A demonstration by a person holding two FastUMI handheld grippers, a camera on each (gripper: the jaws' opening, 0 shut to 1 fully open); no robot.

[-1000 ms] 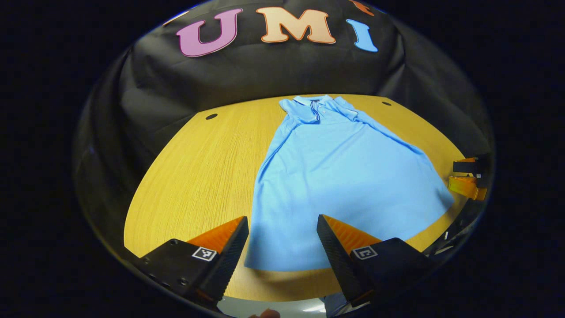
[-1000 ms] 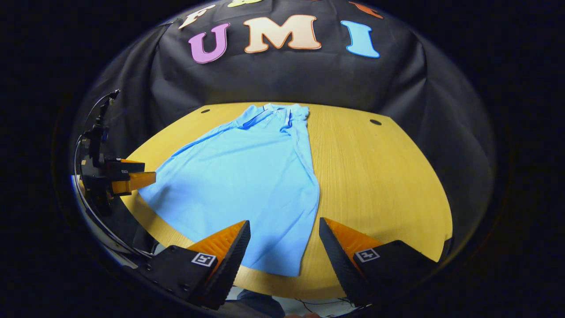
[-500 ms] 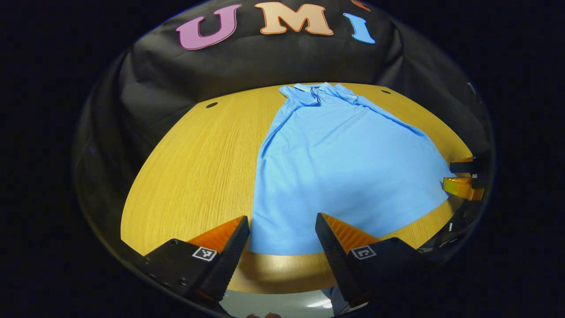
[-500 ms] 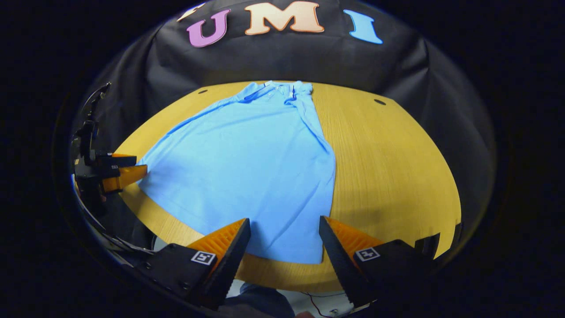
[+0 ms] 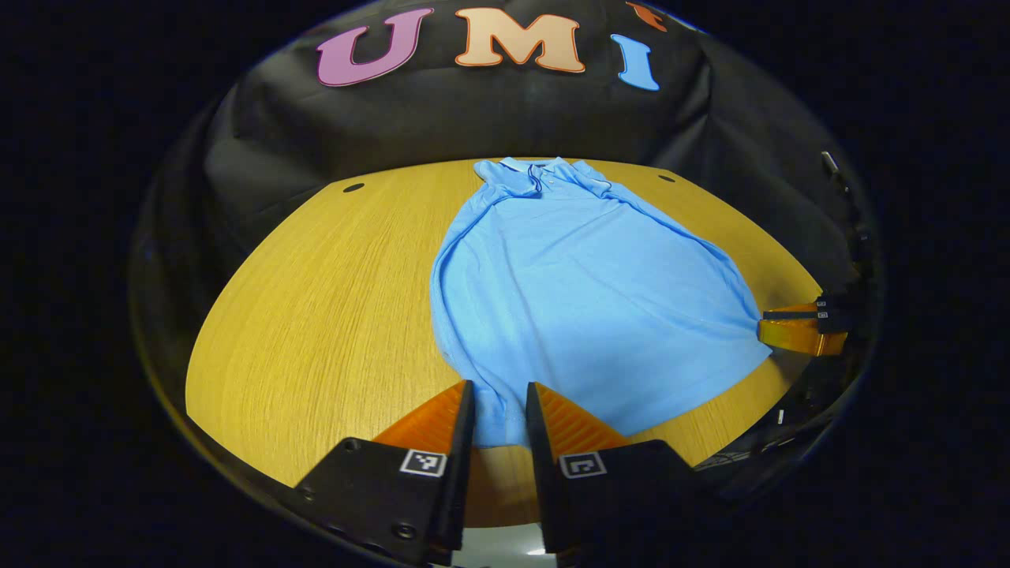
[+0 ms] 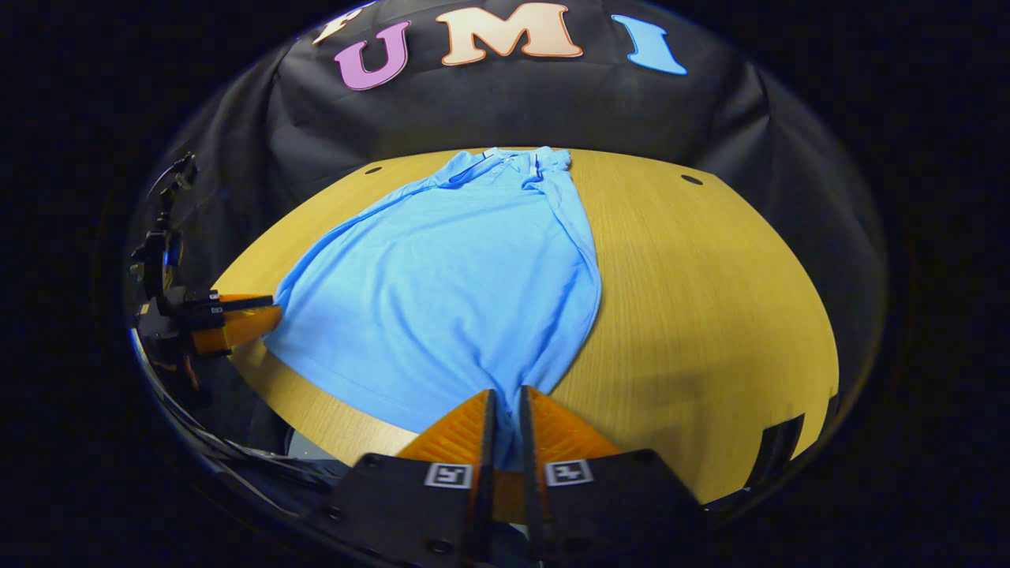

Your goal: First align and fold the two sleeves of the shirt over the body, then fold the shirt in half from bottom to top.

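Both grippers [image 5: 497, 410] [image 6: 503, 418] pinch shirt [image 5: 584, 292] hem (table [image 5: 316, 315] bare).

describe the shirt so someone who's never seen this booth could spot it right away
On the round yellow wooden table before the black cloth wall lies a sky-blue short-sleeved polo shirt, collar at the far edge, hem toward the grippers. The left gripper and right gripper each pinch a bottom corner. It is the sole garment, and the only blue thing on the wood.
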